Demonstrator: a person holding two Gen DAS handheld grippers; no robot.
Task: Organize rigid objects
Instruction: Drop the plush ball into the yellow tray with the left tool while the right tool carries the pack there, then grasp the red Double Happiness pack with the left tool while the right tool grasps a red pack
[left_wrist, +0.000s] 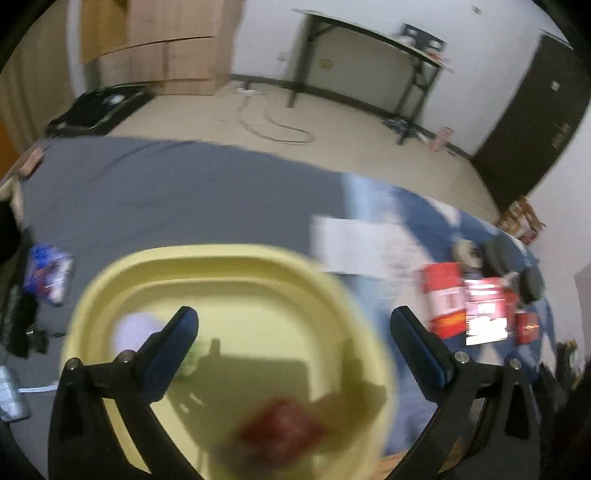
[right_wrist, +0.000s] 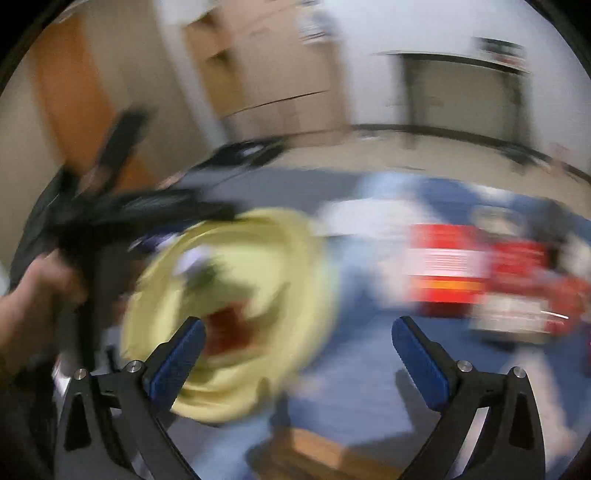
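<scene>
A pale yellow basin (left_wrist: 332, 295) sits on the grey and blue cloth, right under my left gripper (left_wrist: 293, 325), which is open and empty above it. Inside lie a blurred dark red object (left_wrist: 282, 430), a pale lilac object (left_wrist: 135, 328) and a green object (left_wrist: 192, 360). In the right wrist view the basin (right_wrist: 295, 258) is at left of centre, with the red object (right_wrist: 229, 328) inside. My right gripper (right_wrist: 297, 338) is open and empty over the blue cloth beside the basin. Red boxes (left_wrist: 445, 299) (right_wrist: 447, 266) lie to the right. Both views are motion-blurred.
A blue and white packet (left_wrist: 50, 273) lies at the left on the grey cloth. Dark round objects (left_wrist: 500, 251) sit past the red boxes. White paper (left_wrist: 362, 243) lies behind the basin. The person's left hand and gripper (right_wrist: 74, 229) show at the left. A wooden edge (right_wrist: 317, 454) is below.
</scene>
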